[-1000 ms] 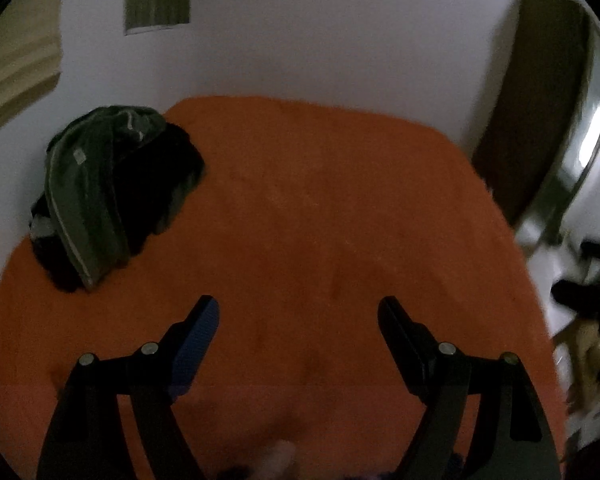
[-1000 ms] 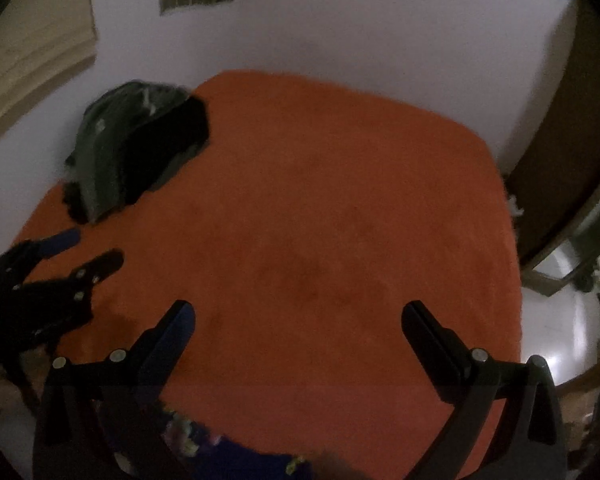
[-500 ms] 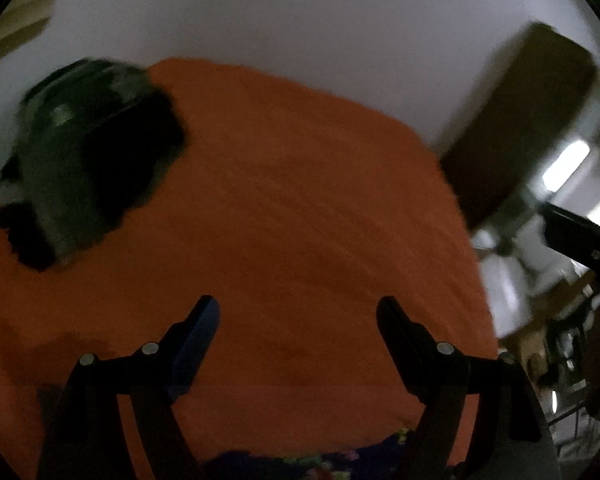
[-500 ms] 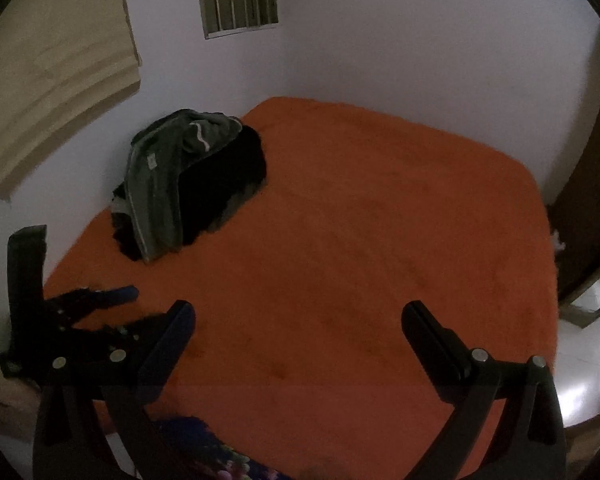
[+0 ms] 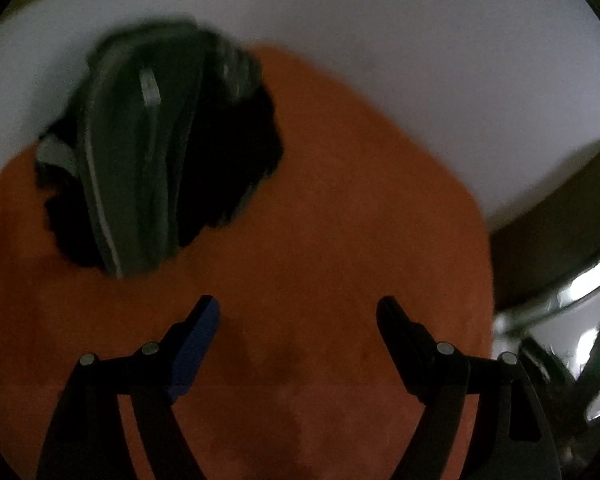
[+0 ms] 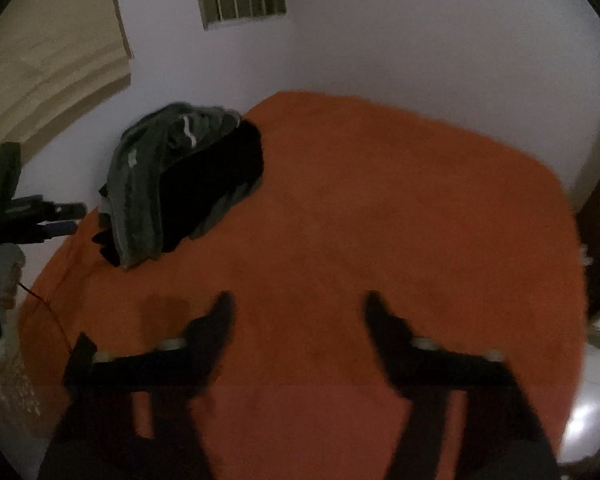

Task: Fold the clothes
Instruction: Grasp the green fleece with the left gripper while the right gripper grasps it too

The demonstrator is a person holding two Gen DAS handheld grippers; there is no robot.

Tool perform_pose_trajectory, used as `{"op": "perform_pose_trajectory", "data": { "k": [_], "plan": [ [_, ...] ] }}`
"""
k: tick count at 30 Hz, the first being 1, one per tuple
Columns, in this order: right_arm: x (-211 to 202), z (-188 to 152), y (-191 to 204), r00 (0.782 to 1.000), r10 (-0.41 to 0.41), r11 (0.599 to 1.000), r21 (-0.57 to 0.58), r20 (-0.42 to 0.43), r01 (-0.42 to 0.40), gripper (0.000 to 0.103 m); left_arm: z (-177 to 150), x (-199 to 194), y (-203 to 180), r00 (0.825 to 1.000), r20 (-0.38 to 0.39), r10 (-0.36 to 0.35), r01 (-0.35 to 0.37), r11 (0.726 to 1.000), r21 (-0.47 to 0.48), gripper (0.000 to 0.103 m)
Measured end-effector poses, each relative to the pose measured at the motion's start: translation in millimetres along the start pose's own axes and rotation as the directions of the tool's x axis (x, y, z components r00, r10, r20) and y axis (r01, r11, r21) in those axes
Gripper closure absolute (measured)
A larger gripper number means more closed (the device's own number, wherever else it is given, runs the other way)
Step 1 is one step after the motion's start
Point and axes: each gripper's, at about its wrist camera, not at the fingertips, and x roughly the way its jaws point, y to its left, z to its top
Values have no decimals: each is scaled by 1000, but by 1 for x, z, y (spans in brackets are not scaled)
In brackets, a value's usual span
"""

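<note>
Left wrist view: the left gripper has its jaws wide apart with nothing between them — only the orange bed cover lies under it. Up at about eleven o'clock sits the pile of clothes, green on black, by the white wall. Right wrist view: the right gripper is closing on nothing, and the pile is at eleven o'clock too — well apart from it.
</note>
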Motion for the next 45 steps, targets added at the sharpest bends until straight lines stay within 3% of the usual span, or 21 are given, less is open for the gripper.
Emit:
{"op": "perform_pose_trajectory", "data": {
  "k": [1,3,9,12,16,18,20,21,23,24,25,26,27,30,32,33,34,35,37,40,45],
  "plan": [
    [25,1,-6,1000,24,1000,-5,-13,-24,78,1,3,8,999,-11,42,-42,999,-10,22],
    [74,2,-18,997,71,997,-14,-41,-72,92,0,2,26,990,4,142,-142,988,-56,22],
    [162,8,-31,986,158,986,-48,-51,-160,92,5,-4,85,923,6,385,-371,894,-252,20],
    [173,18,-35,972,217,976,-4,-86,-219,92,13,7,85,925,-38,378,-372,880,-297,20],
    [157,53,-30,971,222,972,-54,-84,-227,92,30,27,76,972,-14,235,-227,917,-327,20],
    [146,75,-23,972,226,970,-72,-68,-231,90,31,36,65,981,8,192,-180,931,-319,20],
    [136,100,-12,972,229,969,-89,-50,-232,88,39,51,58,978,34,204,-185,937,-296,20],
    [131,113,-7,972,230,968,-98,-41,-233,85,43,60,55,974,38,225,-204,935,-291,20],
    [122,133,7,974,225,964,-143,-16,-225,56,50,88,49,966,37,257,-237,931,-278,20],
    [117,141,15,977,214,966,-155,17,-208,22,57,103,48,960,41,278,-258,930,-263,20],
    [111,147,21,975,211,968,-154,70,-198,11,63,116,48,950,48,309,-289,925,-247,20],
    [106,151,28,966,224,967,-150,129,-204,11,70,128,47,939,56,340,-319,919,-232,20],
    [107,153,35,958,247,963,-150,144,-226,11,74,136,48,918,68,390,-367,903,-225,20],
    [124,160,56,943,303,948,-144,138,-284,11,82,147,55,832,119,542,-511,832,-214,20],
    [142,164,70,934,336,937,-137,117,-320,11,83,141,61,799,180,573,-537,816,-214,26],
    [153,165,77,929,354,931,-133,105,-340,11,82,135,65,807,203,555,-513,828,-225,38],
    [160,165,82,928,360,928,-134,97,-346,11,80,128,70,823,221,523,-474,847,-240,80],
    [171,167,90,928,363,927,-139,86,-349,11,78,120,74,837,241,491,-434,865,-254,87],
    [191,172,109,929,368,919,-169,49,-355,11,73,104,78,848,283,448,-376,885,-273,88],
    [220,181,138,927,376,903,-219,-18,-370,18,68,85,76,826,341,449,-369,888,-275,90],
    [261,216,194,858,500,839,-179,-117,-514,22,64,48,84,834,394,388,-268,907,-325,90]
  ]
}}
